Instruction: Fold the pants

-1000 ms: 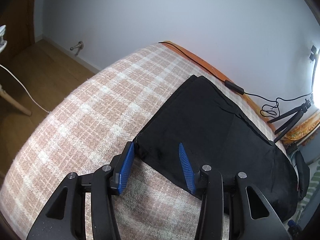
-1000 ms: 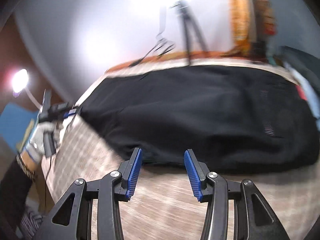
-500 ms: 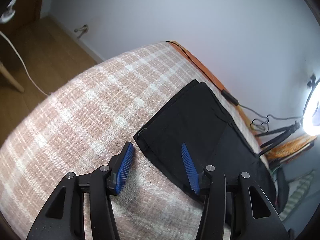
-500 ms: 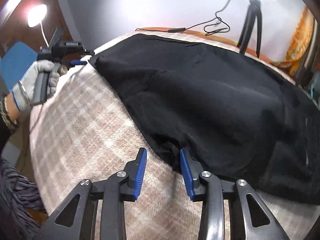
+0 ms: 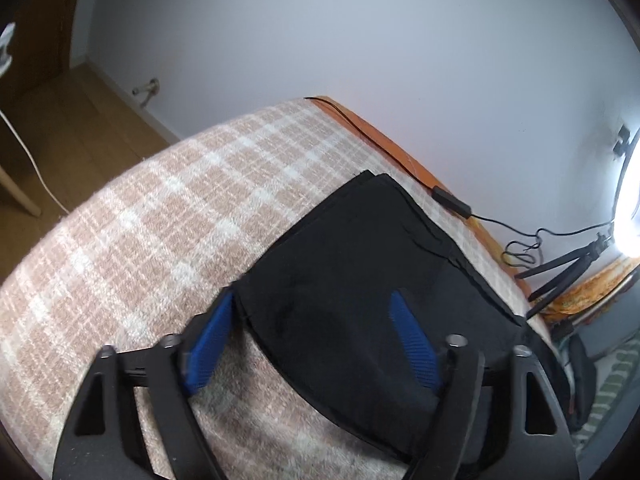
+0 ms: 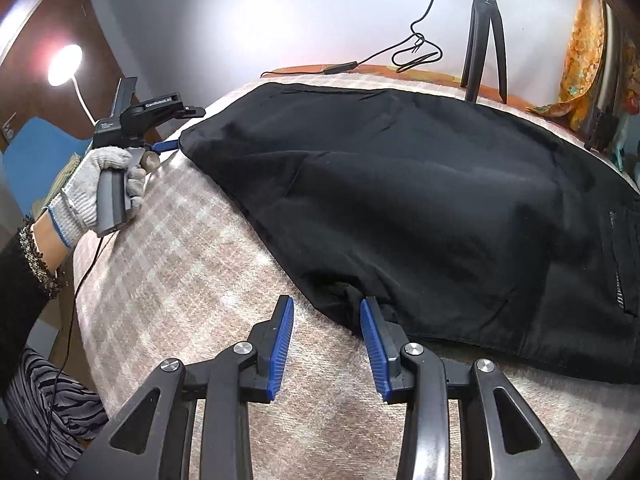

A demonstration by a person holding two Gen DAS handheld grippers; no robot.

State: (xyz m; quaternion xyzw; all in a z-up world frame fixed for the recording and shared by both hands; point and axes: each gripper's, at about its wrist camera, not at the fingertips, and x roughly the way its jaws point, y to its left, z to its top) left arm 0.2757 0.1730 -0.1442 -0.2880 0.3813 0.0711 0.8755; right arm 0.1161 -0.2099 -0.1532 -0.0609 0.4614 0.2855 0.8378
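Note:
Black pants (image 6: 420, 208) lie flat across a pink plaid blanket (image 6: 192, 264), folded leg on leg. In the left wrist view the leg cuffs (image 5: 344, 264) point toward me. My left gripper (image 5: 310, 300) is open, its jaws astride the near cuff corner; it also shows in the right wrist view (image 6: 168, 144) at the pants' left end, held in a gloved hand. My right gripper (image 6: 327, 310) is open, its right finger (image 6: 370, 328) touching a puckered fold on the pants' near edge.
A black cable (image 5: 448, 196) runs along the orange bed edge by the wall. A tripod (image 6: 484, 36) with a ring light (image 5: 630, 208) stands at the far side. Wooden floor (image 5: 72, 136) lies past the blanket's left edge. A blue chair (image 6: 36, 160) stands at the left.
My left gripper has moved forward so that its jaws straddle the cuff corner. My right gripper has edged closer to the pants' near edge and opened slightly wider.

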